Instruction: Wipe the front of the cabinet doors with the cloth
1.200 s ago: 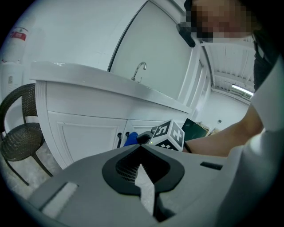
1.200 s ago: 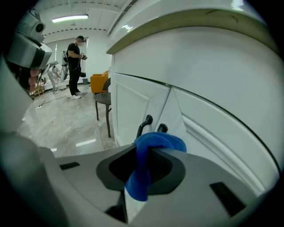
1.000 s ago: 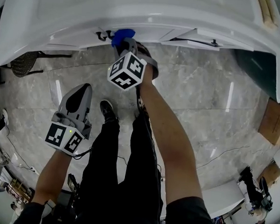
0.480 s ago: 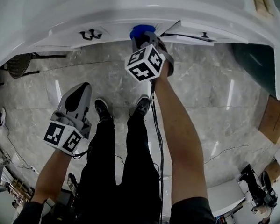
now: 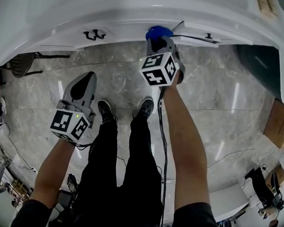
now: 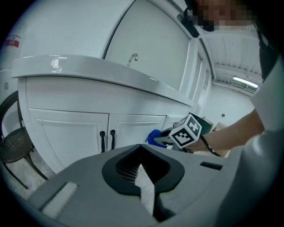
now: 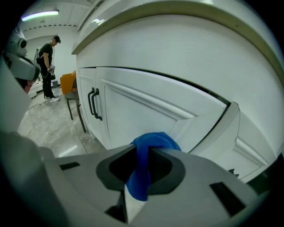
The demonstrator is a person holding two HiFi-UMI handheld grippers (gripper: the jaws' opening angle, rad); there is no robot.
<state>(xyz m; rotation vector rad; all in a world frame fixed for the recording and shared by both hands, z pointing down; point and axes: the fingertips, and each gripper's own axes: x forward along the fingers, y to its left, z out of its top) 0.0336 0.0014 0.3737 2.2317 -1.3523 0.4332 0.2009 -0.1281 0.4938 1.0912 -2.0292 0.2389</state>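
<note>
Sliding rightward along the top of the head view, the right gripper (image 5: 161,43) has carried the blue cloth (image 5: 158,32) away from the paired black handles (image 5: 93,35) to the seam at upper centre, where a neighbouring door (image 5: 203,39) seems to stand ajar. Its jaws pinch the cloth, whose bunched end presses against the white cabinet door (image 7: 146,111). That pass has likely covered this panel's width at this height, so the ajar door probably comes next. The left gripper (image 5: 83,84), at lower left, stays idle, jaws pressed together on nothing.
</note>
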